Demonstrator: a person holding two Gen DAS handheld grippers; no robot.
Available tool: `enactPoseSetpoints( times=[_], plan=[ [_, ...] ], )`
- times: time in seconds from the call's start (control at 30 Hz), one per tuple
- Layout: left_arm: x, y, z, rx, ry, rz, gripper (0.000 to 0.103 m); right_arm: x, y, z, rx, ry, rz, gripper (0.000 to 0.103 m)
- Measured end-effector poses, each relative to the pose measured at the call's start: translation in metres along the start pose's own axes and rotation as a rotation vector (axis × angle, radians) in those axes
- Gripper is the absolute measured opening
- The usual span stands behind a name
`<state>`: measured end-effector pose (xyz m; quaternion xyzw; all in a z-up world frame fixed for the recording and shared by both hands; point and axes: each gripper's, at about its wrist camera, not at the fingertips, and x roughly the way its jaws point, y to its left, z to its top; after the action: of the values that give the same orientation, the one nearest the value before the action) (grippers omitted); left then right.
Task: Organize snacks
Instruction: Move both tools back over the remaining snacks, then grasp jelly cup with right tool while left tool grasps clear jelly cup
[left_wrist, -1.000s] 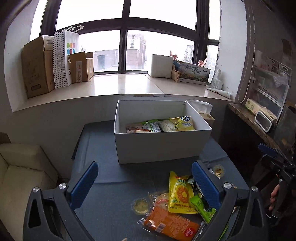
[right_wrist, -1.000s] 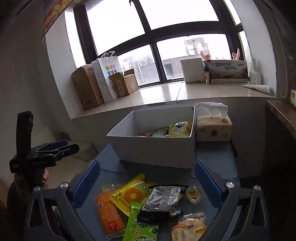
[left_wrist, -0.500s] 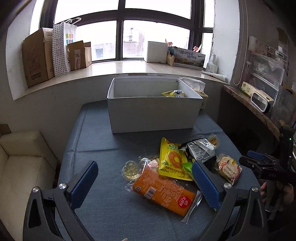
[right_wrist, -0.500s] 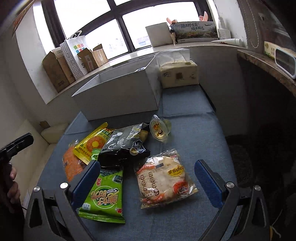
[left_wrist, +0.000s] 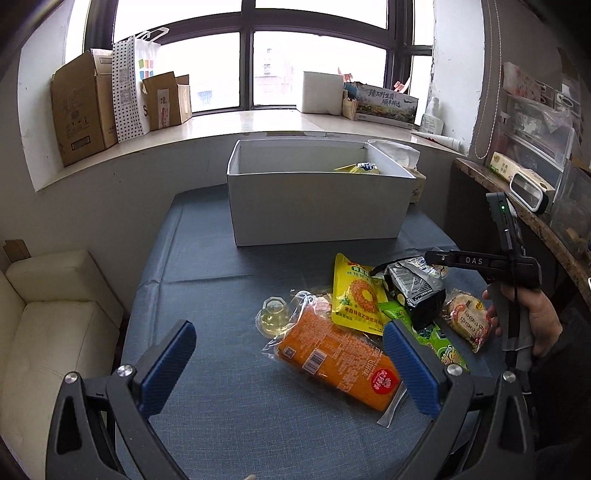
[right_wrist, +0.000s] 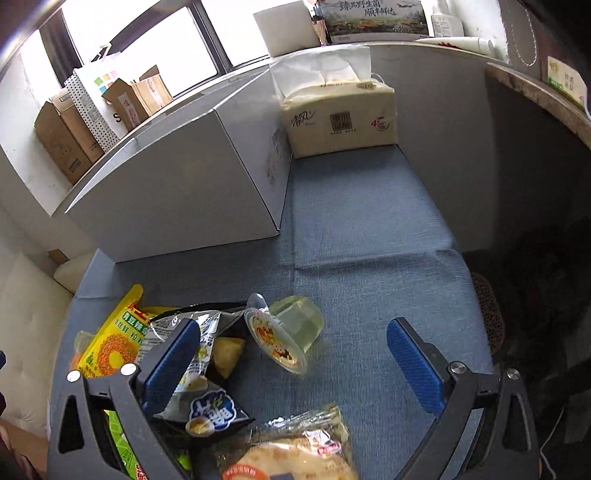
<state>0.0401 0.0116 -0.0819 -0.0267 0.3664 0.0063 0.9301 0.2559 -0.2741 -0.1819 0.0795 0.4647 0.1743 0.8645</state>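
We see snack packets (left_wrist: 354, 314) heaped on the blue table (left_wrist: 207, 295). A jelly cup (right_wrist: 284, 338) lies tipped beside them. The white box (left_wrist: 317, 210) stands open behind.

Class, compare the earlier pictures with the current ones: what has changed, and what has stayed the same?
Both hand-held grippers came down toward the snack pile. The right hand-held gripper, jaws just narrowing slightly, now brackets the jelly cup, untouched. The left hand-held gripper remains open and empty. The snacks and white box stayed put.

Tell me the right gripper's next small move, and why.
Probably lower the right gripper a little further and close on the jelly cup. Its jaws have just been closing slightly but stand wide, nothing pressed between them, and the cup lies tipped on the blue cloth between the pads, short of the white box.
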Motion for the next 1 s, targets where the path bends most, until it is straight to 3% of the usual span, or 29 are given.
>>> enactPoseSetpoints(
  times=[0.07, 0.17, 0.2, 0.5, 0.87, 1.0],
  plan=[
    [0.002, 0.004, -0.002, -0.013, 0.006, 0.004, 0.103, 0.006, -0.004, 0.001, 0.027, 0.012, 0.04, 0.089],
    [0.007, 0.011, -0.004, -0.036, 0.023, -0.001, 0.103, 0.008, -0.007, 0.002, 0.046, 0.009, 0.087, 0.056],
    [0.009, 0.012, -0.005, -0.041, 0.027, 0.0, 0.103, 0.008, -0.007, 0.002, 0.052, 0.007, 0.103, 0.053],
    [0.025, 0.019, -0.003, -0.045, 0.05, 0.007, 0.103, -0.024, -0.002, -0.012, 0.037, -0.06, 0.145, 0.051],
    [0.112, 0.049, 0.013, -0.066, 0.202, 0.077, 0.103, -0.104, 0.023, -0.05, -0.027, -0.163, 0.179, 0.051],
    [0.128, 0.052, 0.007, -0.05, 0.224, 0.048, 0.103, -0.109, 0.03, -0.06, -0.036, -0.155, 0.196, 0.051]
  ],
)
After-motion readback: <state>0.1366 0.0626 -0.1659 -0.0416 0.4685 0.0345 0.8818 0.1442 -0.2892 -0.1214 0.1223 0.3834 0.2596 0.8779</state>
